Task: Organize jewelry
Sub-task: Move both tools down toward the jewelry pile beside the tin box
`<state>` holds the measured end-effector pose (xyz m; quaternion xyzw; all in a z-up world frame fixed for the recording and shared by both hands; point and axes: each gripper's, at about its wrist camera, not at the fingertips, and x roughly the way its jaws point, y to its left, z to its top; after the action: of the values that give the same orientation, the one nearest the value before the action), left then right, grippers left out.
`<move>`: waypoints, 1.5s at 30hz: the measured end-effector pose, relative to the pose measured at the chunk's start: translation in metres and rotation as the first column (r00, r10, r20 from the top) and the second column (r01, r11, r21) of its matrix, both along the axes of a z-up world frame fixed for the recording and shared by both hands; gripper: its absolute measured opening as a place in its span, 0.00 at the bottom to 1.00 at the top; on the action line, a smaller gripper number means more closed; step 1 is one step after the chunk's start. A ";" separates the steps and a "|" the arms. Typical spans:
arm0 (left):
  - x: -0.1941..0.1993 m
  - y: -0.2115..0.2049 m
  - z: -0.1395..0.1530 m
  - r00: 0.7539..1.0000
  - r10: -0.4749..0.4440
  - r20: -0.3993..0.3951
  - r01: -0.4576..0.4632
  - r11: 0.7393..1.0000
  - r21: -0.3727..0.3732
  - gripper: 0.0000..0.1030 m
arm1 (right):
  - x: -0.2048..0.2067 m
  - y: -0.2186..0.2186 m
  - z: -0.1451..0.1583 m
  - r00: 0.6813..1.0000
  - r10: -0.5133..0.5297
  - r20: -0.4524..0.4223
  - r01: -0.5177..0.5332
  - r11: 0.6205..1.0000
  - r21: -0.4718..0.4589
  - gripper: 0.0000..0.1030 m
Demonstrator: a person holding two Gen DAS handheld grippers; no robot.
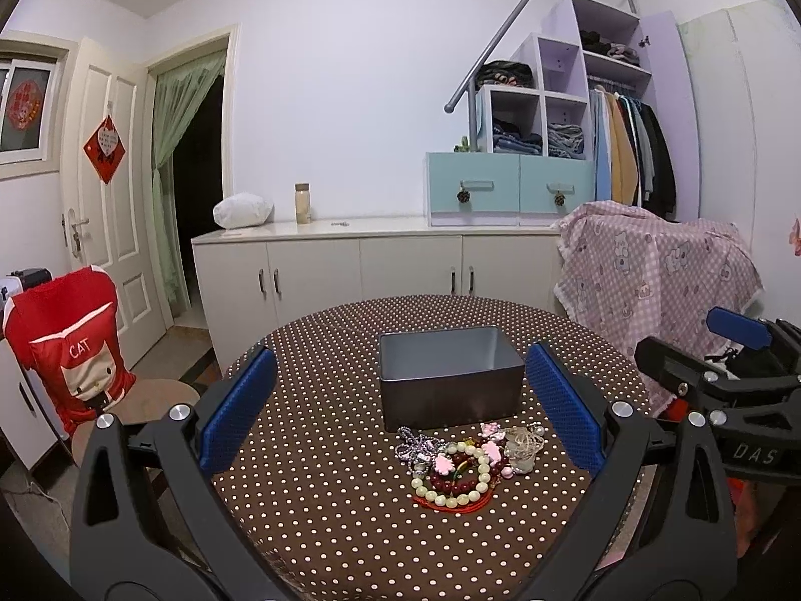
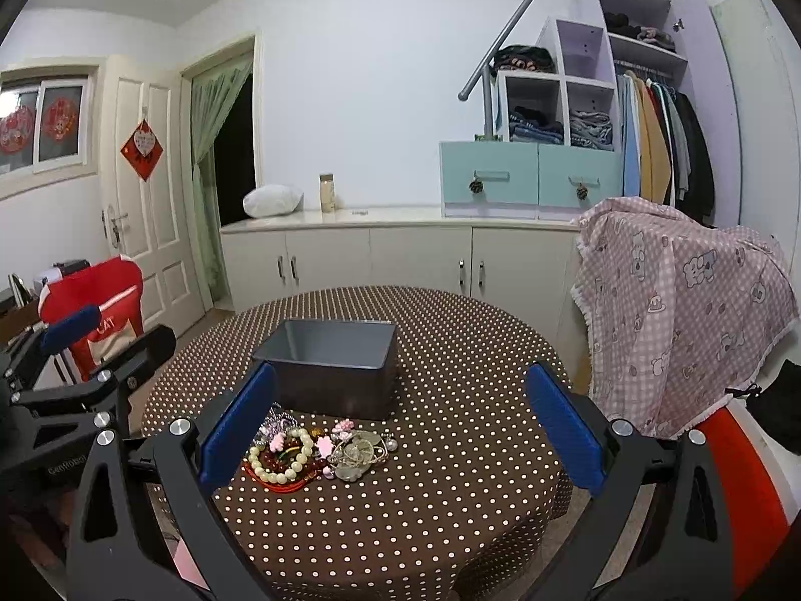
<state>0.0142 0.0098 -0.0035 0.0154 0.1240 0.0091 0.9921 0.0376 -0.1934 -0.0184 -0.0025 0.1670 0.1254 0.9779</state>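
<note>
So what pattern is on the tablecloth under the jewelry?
Dark brown tablecloth with small white polka dots, clearest in the left wrist view.

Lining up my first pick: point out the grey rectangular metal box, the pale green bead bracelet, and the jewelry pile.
Grey rectangular metal box [image 1: 448,400]: left wrist view, front wall.
Pale green bead bracelet [image 1: 483,468]: left wrist view, right side beads.
Jewelry pile [image 2: 350,456]: right wrist view, silvery tangle at right.

Both fisheye views look forward and slightly downward across the round dotted table [image 1: 325,501], fairly near it. The left wrist view sits leftward, catching the right gripper [image 1: 736,345] at its right edge; the right wrist view shows the left gripper [image 2: 70,335] at left. Both share the grey box [image 1: 448,380] and cabinets [image 2: 400,255] mid-frame.
</note>
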 end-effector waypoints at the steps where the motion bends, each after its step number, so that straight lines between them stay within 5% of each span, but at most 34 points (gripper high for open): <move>1: 0.002 0.001 -0.001 1.000 0.001 -0.006 -0.001 1.000 0.000 0.94 | 0.002 0.002 -0.001 1.000 0.001 -0.005 -0.001 1.000 -0.007 0.93; 11: 0.039 0.022 -0.016 0.990 0.006 -0.139 -0.005 1.000 0.005 0.94 | 0.040 0.012 -0.023 0.992 -0.007 -0.125 0.002 0.999 -0.039 0.93; 20: 0.070 0.049 -0.056 0.932 -0.056 -0.357 0.035 0.997 -0.065 0.94 | 0.064 0.005 -0.049 0.979 0.011 -0.202 -0.005 1.000 0.028 0.93; 27: 0.084 0.054 -0.087 0.853 -0.153 -0.499 0.087 0.984 -0.154 0.75 | 0.068 0.002 -0.059 0.980 0.004 -0.200 0.010 0.997 0.070 0.93; 35: 0.101 0.035 -0.104 0.789 -0.208 -0.578 0.146 0.977 -0.153 0.52 | 0.071 0.003 -0.069 0.972 0.015 -0.233 0.012 0.993 0.114 0.93; 41: 0.106 0.024 -0.105 0.784 -0.194 -0.590 0.160 0.981 -0.109 0.52 | 0.073 0.006 -0.081 0.965 0.021 -0.262 0.016 0.990 0.137 0.93; 45: 0.109 0.009 -0.106 0.796 -0.140 -0.589 0.173 0.985 0.001 0.27 | 0.074 0.011 -0.085 0.961 0.029 -0.275 0.010 0.990 0.138 0.93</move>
<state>0.1235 0.0185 -0.1092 0.0546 0.4220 -0.0747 0.9019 0.1119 -0.1820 -0.1039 0.0820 0.2930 0.1405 0.9422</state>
